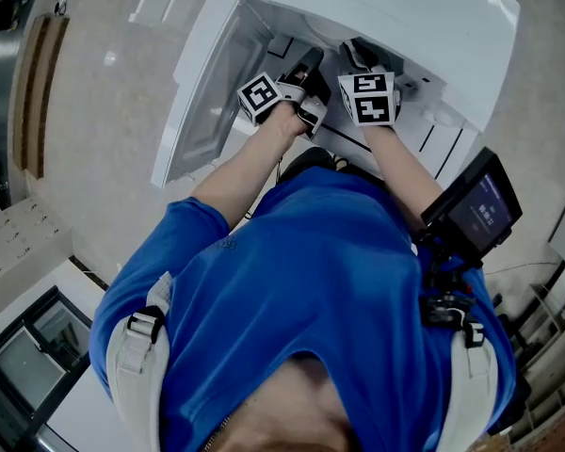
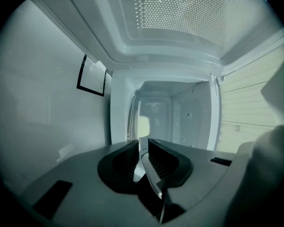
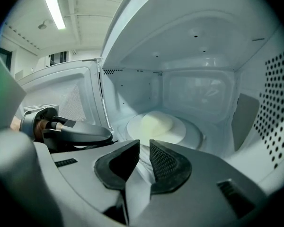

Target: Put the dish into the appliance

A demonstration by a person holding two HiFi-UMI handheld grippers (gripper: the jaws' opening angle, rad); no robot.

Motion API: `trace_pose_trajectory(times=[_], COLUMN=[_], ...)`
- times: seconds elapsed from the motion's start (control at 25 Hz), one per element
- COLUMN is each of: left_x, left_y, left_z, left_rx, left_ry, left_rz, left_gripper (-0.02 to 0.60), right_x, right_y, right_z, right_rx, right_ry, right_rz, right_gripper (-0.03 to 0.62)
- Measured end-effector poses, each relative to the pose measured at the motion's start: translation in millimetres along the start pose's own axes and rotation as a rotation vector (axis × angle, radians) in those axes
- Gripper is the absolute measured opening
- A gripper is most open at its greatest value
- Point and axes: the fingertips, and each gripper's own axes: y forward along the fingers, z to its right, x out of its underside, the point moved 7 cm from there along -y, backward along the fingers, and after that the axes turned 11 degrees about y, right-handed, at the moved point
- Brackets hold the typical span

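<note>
The left gripper (image 2: 143, 145) and right gripper (image 3: 144, 146) each had fingers pinching the dish (image 3: 157, 125) by its near rim, inside the open microwave (image 3: 199, 86).

Looking down on a pale, glossy speckled floor (image 1: 104, 73), with a long brown wooden plank (image 1: 36, 92) off at the left edge. Lower left corner has a white cabinet top with a dark-framed glass panel (image 1: 24, 351). Overhead, a white ribbed ceiling (image 3: 85, 4) with one long bright tube light (image 3: 53, 6), plus what looks like a dark window (image 3: 59, 58) further back. Pale slatted wall (image 2: 248, 103) off to the right.
</note>
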Motion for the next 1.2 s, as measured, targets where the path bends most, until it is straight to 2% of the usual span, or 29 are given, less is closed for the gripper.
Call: trace_pose_trajectory(times=[0.16,0.24,0.4,0.68,1.08,1.2], left_x=[-0.9,-3.5,-6.8,9.6,15.0,17.4], left_y=[2.7,4.5,4.3,-55.2,-86.2,-94.9], left_z=[-2.5,-3.3,-0.3,21.5,38.9,44.4], left_rx=[-0.007,-0.016,-0.009,0.009,0.038,0.042], left_ry=[-0.007,0.001,0.014,0.054,0.100,0.157], left_rz=[0.000,0.004,0.001,-0.004,-0.008,-0.026], left_gripper=[0.065,0.020,0.008,0.008,0.006,0.006], right_x=[0.6,-1.5,-2.5,16.1,21.7,26.3], right_y=[0.8,1.4,1.0,-51.9,-90.4,-102.0], right_z=[0.8,0.2,-3.7,-48.4,-70.3,-74.5], right_rx=[0.000,-0.002,-0.004,-0.002,0.000,0.009], right_ry=[-0.001,-0.001,-0.010,-0.007,0.017,0.035], right_rz=[0.006,0.010,0.020,0.036,0.077,0.092], right_gripper=[0.041,0.041,0.041,0.040,0.038,0.010])
